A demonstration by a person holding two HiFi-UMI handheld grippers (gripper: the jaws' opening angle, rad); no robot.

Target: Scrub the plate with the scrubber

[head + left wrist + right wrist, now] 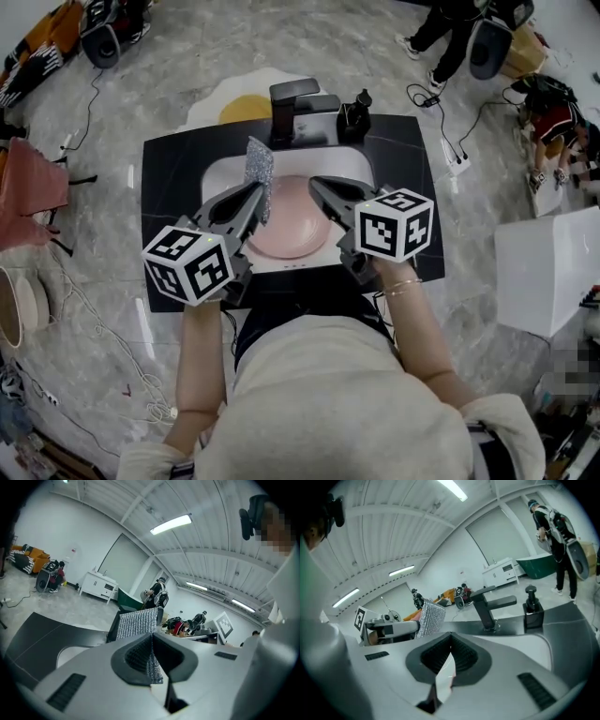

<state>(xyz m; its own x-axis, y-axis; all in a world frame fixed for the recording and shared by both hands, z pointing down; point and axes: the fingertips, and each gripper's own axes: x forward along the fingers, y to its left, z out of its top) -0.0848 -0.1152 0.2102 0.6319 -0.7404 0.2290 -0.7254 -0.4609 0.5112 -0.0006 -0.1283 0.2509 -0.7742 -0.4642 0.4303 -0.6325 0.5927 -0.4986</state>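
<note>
A pink plate (291, 230) lies in the white sink (220, 173). My left gripper (261, 192) hangs over the plate's left rim, shut on a silver mesh scrubber (260, 169) that sticks up past its tips. In the left gripper view the scrubber (137, 623) is pinched between the jaws of the left gripper (151, 637). My right gripper (314, 185) hovers over the plate's right side, apart from it. In the right gripper view the right gripper (451, 644) is shut with nothing between its jaws, and the scrubber (431, 618) shows at the left.
A black faucet (292, 108) and a black soap dispenser (356, 112) stand behind the sink on the black countertop (169, 187). An egg-shaped rug (244, 103) lies beyond. A white box (548, 267) sits on the right. People stand at the far back.
</note>
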